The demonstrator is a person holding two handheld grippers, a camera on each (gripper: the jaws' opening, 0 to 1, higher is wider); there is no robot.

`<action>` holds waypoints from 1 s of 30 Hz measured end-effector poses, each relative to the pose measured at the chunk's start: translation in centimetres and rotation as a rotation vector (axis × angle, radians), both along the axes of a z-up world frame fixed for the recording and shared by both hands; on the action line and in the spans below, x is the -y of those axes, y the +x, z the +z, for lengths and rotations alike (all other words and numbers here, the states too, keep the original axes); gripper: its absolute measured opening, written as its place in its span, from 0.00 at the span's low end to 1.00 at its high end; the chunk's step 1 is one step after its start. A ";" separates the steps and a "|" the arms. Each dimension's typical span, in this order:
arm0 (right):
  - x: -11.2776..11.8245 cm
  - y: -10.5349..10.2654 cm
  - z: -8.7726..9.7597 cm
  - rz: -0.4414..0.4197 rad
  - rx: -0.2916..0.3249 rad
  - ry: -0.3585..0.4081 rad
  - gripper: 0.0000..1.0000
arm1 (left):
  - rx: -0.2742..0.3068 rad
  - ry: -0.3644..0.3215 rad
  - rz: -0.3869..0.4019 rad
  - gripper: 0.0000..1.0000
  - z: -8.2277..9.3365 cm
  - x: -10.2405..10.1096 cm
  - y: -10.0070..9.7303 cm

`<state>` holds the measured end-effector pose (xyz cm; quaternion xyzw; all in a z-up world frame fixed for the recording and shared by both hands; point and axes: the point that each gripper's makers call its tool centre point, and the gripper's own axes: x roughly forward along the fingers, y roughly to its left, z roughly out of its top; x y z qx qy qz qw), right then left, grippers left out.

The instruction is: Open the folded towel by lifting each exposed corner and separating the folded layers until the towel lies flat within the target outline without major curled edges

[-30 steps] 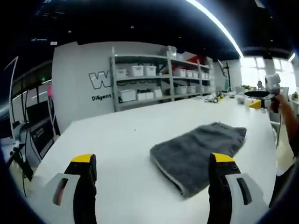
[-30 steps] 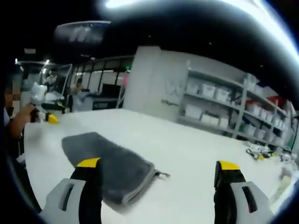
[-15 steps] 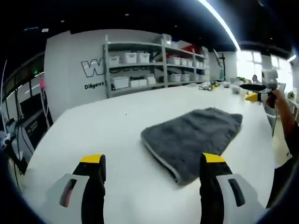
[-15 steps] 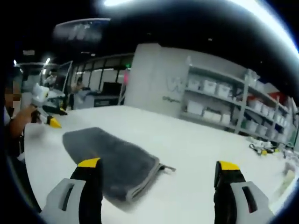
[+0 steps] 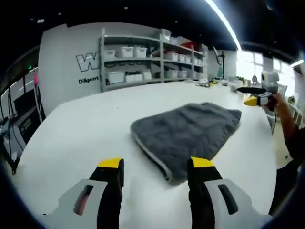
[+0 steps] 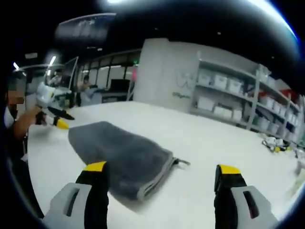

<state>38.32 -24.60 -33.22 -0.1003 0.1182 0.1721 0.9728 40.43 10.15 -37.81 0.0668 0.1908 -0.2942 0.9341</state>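
Folded grey towel (image 5: 188, 133) lying on the white bench (image 5: 86, 129), toward 1 o'clock of the left tongs (image 5: 156, 164). Left tongs (image 6: 57, 118) and right tongs (image 6: 162, 170): both parted, empty, above the bench.

The left tool (image 5: 155, 168) has moved closer to the gray towel (image 5: 188, 131), and its two jaws have come nearer together. Its right jaw tip now sits at the towel's near edge. The right tool (image 6: 161, 172) has also moved a little closer to the towel (image 6: 119, 157).
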 end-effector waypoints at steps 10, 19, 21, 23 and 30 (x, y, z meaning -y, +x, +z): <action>-1.0 0.5 -3.2 0.034 -0.085 -0.013 0.48 | -0.048 -0.035 -0.013 0.33 -1.1 1.5 0.0; -2.8 -0.3 -4.7 0.080 -0.129 -0.015 0.36 | -0.074 -0.029 -0.015 0.29 -1.7 1.5 -0.2; -3.2 -0.1 -4.9 0.088 -0.129 -0.011 0.35 | -0.084 -0.034 -0.019 0.26 -1.9 1.7 -0.3; -3.1 0.0 -5.5 0.079 -0.151 -0.013 0.33 | -0.089 -0.028 -0.021 0.24 -2.1 1.8 -0.3; -2.7 0.3 -6.8 0.094 -0.197 -0.036 0.17 | -0.088 0.025 -0.038 0.12 -2.6 1.9 -0.7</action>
